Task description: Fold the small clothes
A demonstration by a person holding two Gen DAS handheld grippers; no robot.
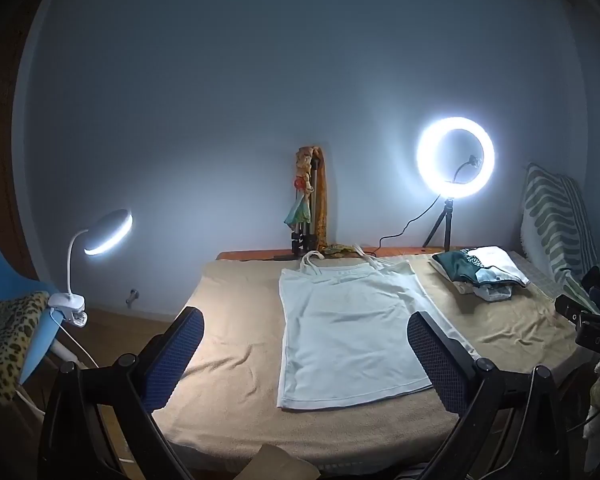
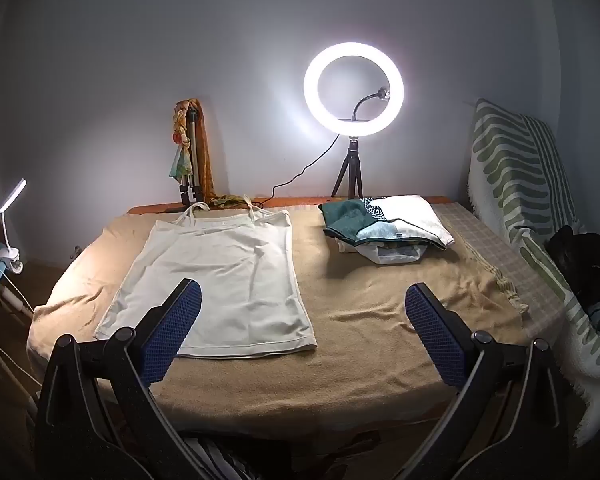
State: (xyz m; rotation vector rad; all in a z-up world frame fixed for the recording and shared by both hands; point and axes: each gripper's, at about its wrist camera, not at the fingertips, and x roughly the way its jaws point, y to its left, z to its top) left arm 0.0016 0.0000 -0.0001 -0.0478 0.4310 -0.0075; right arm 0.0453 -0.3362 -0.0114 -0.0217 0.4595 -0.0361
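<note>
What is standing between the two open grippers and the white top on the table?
Nothing visible. The white top lies flat on the tan cloth, directly ahead of the left gripper and right gripper; the clothes pile sits aside.

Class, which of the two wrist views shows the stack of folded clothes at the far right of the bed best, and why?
The right wrist view: the stack of folded clothes sits near the middle, large and unblocked, with separate layers visible. In the left wrist view the stack is smaller, dimmer and pushed toward the right edge, though still fully visible.

Lit ring light on a tripod, clip lamp at left, striped cushion at right
</note>
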